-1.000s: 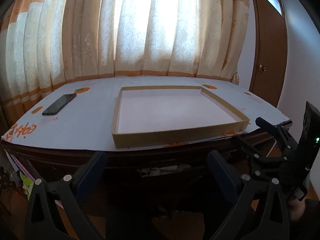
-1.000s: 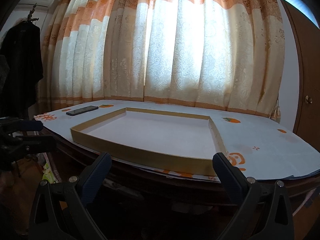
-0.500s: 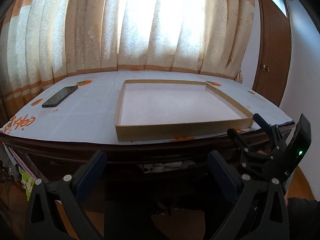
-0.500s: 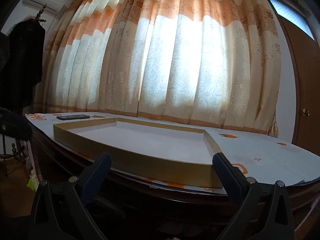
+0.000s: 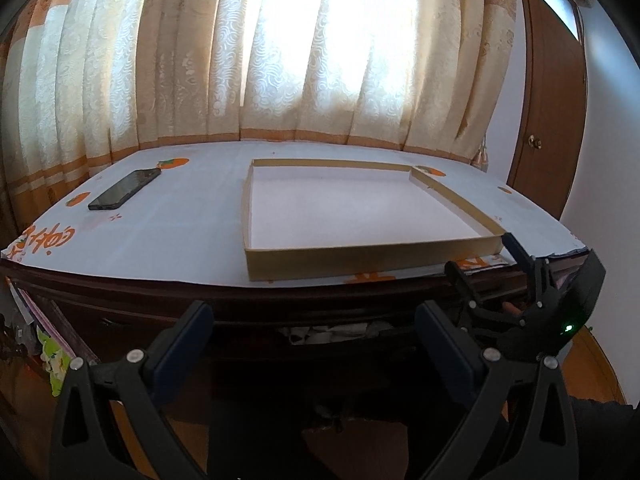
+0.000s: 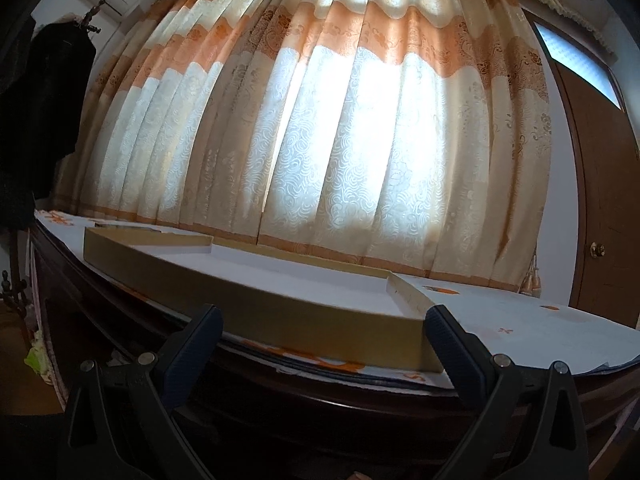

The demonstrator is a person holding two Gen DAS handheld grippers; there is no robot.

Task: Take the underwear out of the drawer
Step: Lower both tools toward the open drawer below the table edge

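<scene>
White underwear (image 5: 332, 330) in drawer (image 5: 280, 320), both claws spread

Orange characters are printed on the white table cover (image 5: 168, 236) (seen upside down), too distorted to read.
</scene>
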